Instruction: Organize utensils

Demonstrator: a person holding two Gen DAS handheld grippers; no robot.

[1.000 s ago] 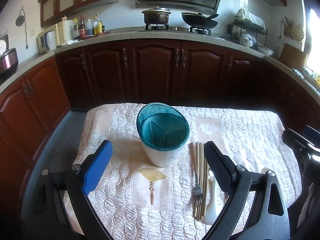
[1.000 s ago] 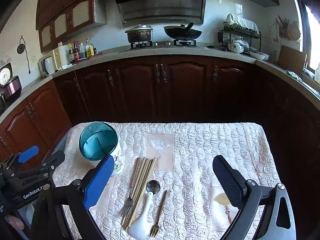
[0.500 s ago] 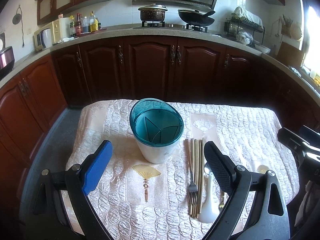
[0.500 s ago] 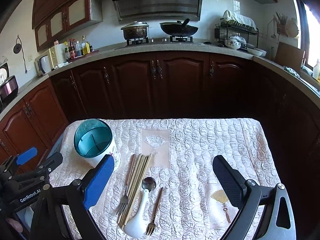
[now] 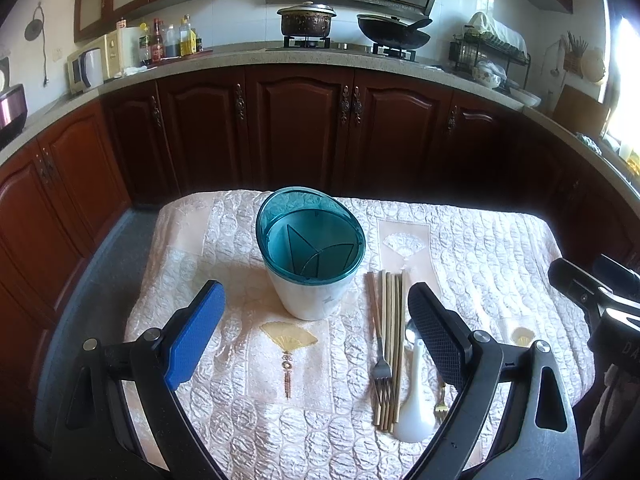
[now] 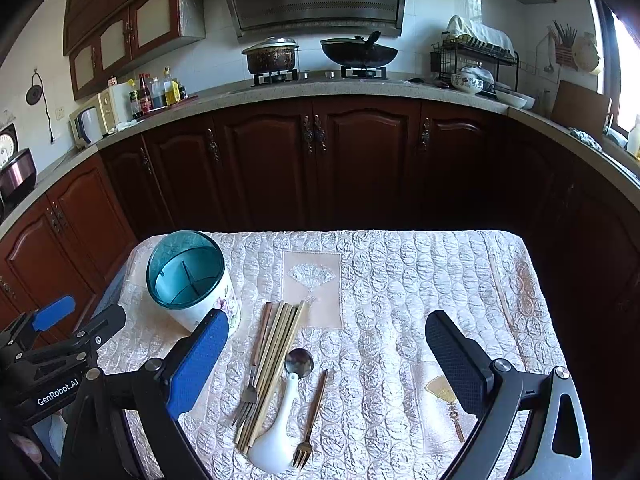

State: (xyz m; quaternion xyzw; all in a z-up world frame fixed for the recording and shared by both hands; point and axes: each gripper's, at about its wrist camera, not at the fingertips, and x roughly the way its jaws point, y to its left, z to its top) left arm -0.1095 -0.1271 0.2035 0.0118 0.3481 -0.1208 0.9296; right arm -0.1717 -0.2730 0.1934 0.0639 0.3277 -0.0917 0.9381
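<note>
1. Left gripper [image 5: 316, 328]: jaws spread wide, nothing btwn them, lower half of left wrist view. Blue pad lower left, black pad lower right of centre.
2. Right gripper [image 6: 326, 356]: also wide apart, empty, hovering above the utensil pile in right wrist view.
3. Utensil holder [image 5: 311, 252]: teal-rimmed, white body, upright on the tabletop [image 5: 480, 240], centre of left wrist view; upper left of the cloth in right wrist view. Inside split by dividers into compartments; no utensils seen in it.
4. Chopsticks [image 6: 276, 356]: bundle lying flat, just right of the holder in frame, ends fanned slightly toward the top of the frame.
5. Fork [image 6: 250, 392] lies along the left edge of the bundle, tines toward bottom of frame, touching the sticks.
6. White ceramic spoon [image 6: 276, 436]: bowl at bottom of frame, handle pointing up toward a metal spoon [image 6: 299, 362], whose bowl sits at the handle's tip.
7. Second fork [image 6: 310, 424], gold-toned, right of the white spoon, tines down-frame; partly hidden behind the black pad in left wrist view.
8. Quilted cream cloth w/ fan motifs covers the tabletop. Kitchen counter w/ pot [image 6: 272, 56] and wok [image 6: 358, 54] across top of frame.
</note>
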